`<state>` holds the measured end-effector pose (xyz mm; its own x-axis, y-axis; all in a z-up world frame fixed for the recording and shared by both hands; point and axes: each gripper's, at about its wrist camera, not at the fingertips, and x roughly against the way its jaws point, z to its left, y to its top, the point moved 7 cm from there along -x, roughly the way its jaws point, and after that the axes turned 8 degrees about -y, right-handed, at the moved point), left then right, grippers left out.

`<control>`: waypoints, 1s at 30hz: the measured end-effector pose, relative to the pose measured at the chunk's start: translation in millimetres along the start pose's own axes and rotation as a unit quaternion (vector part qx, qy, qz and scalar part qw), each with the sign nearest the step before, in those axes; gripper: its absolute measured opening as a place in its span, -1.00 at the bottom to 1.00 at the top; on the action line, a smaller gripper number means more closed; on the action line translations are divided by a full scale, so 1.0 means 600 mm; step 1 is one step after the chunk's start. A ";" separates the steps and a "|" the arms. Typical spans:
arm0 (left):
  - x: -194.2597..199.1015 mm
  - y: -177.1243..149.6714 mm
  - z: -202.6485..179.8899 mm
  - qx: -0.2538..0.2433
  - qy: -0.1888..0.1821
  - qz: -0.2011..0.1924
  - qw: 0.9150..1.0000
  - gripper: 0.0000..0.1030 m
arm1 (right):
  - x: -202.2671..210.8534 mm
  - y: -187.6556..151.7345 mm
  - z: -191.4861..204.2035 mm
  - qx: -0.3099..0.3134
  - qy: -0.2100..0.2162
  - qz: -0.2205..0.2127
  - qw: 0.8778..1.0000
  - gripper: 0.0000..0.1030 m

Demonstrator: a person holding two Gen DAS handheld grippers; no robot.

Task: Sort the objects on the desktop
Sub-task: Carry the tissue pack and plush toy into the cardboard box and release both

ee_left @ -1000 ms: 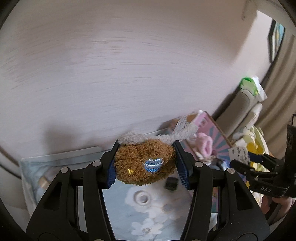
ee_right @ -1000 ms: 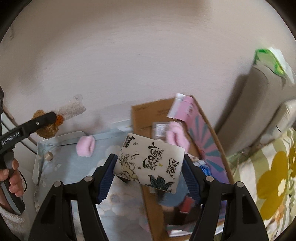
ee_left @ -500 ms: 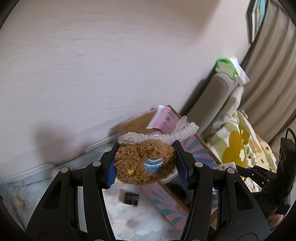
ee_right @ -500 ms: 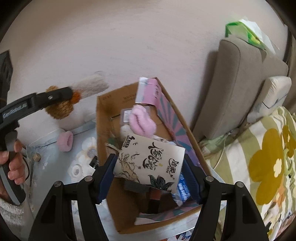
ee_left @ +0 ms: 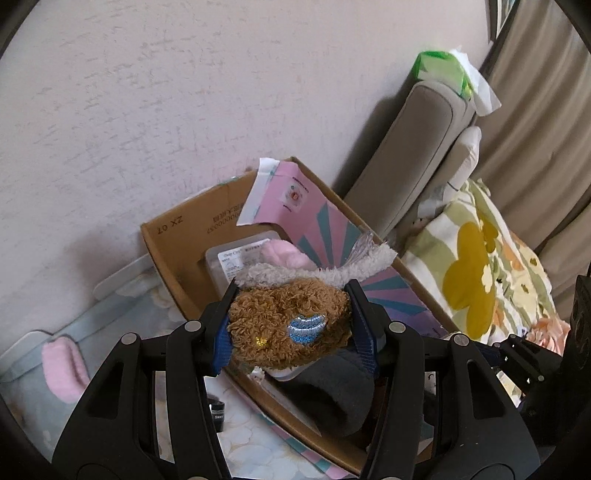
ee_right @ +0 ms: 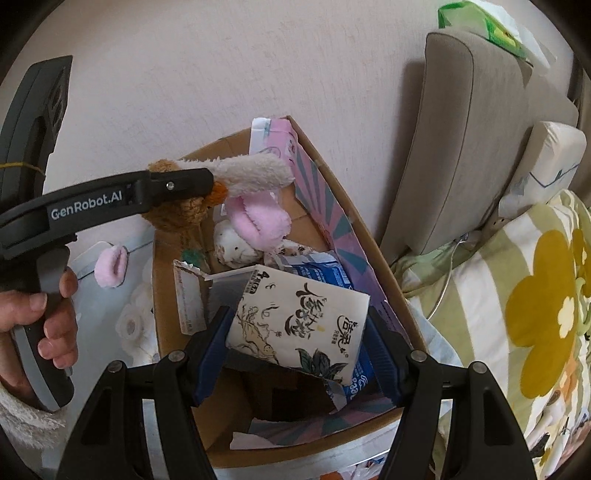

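My left gripper [ee_left: 291, 328] is shut on a brown plush toy [ee_left: 284, 325] with a blue patch and a fluffy white strip, hanging over the open cardboard box [ee_left: 173, 254]. From the right wrist view the same left gripper [ee_right: 192, 184] shows side-on above the box [ee_right: 373, 243], held by a hand [ee_right: 48, 314]. My right gripper [ee_right: 299, 339] is shut on a white tissue pack [ee_right: 303, 321] with black script, above the box's near half. Inside lie a pink fluffy item [ee_right: 258, 221], a blue packet [ee_right: 321, 273], a clear plastic case [ee_left: 236, 258] and a dark grey cloth [ee_left: 332, 391].
A second pink fluffy item [ee_left: 62, 365] lies on the floral desk mat [ee_left: 255, 450] left of the box. The wall stands right behind it. A grey sofa arm [ee_right: 480, 140] carrying a green tissue pack [ee_right: 480, 26], and a flowered cover [ee_right: 535, 314], fill the right.
Both grippers have swung right and down from over the mat to above the box, which now looks larger and nearer. Each grip is unchanged.
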<state>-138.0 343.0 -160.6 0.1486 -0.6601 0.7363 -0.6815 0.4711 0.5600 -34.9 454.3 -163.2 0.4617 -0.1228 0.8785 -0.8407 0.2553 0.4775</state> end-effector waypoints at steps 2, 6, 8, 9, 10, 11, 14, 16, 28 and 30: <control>-0.001 0.001 0.000 -0.005 0.002 0.000 1.000 -0.02 | -0.003 0.001 0.000 -0.003 0.002 0.003 1.000 0.26; -0.003 -0.003 0.004 0.005 -0.002 0.008 1.000 0.24 | -0.009 0.004 0.008 -0.016 0.008 0.020 1.000 0.36; -0.001 -0.004 0.009 0.018 -0.003 0.009 1.000 0.78 | -0.006 0.005 0.008 -0.022 0.003 0.013 1.000 0.53; 0.002 -0.003 0.013 0.025 0.006 0.008 1.000 0.99 | -0.001 0.007 0.007 -0.021 0.000 0.004 1.000 0.54; 0.008 -0.003 0.016 0.030 0.011 0.004 0.999 0.99 | 0.002 0.007 0.008 -0.019 -0.003 -0.001 1.000 0.54; 0.013 -0.001 0.018 0.031 0.011 0.003 0.999 0.99 | 0.006 0.009 0.009 -0.015 -0.007 -0.004 1.000 0.54; 0.035 0.001 0.025 0.031 0.016 -0.004 0.999 0.99 | 0.022 0.014 0.012 -0.006 -0.016 -0.019 1.000 0.54; 0.051 0.000 0.028 0.025 0.023 -0.007 0.999 0.99 | 0.032 0.018 0.016 -0.002 -0.018 -0.026 1.000 0.54; 0.164 -0.033 0.046 0.019 0.045 -0.052 0.997 0.99 | 0.084 0.029 0.079 0.038 0.001 -0.042 0.998 0.54; 0.180 -0.039 0.052 0.018 0.049 -0.056 0.997 0.99 | 0.093 0.032 0.091 0.038 0.012 -0.049 0.998 0.54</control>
<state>-128.2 242.4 -106.0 0.2928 -0.6467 0.7043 -0.6816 0.3754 0.6281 -40.9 399.9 -104.3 0.5492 -0.1213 0.8268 -0.8093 0.1693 0.5625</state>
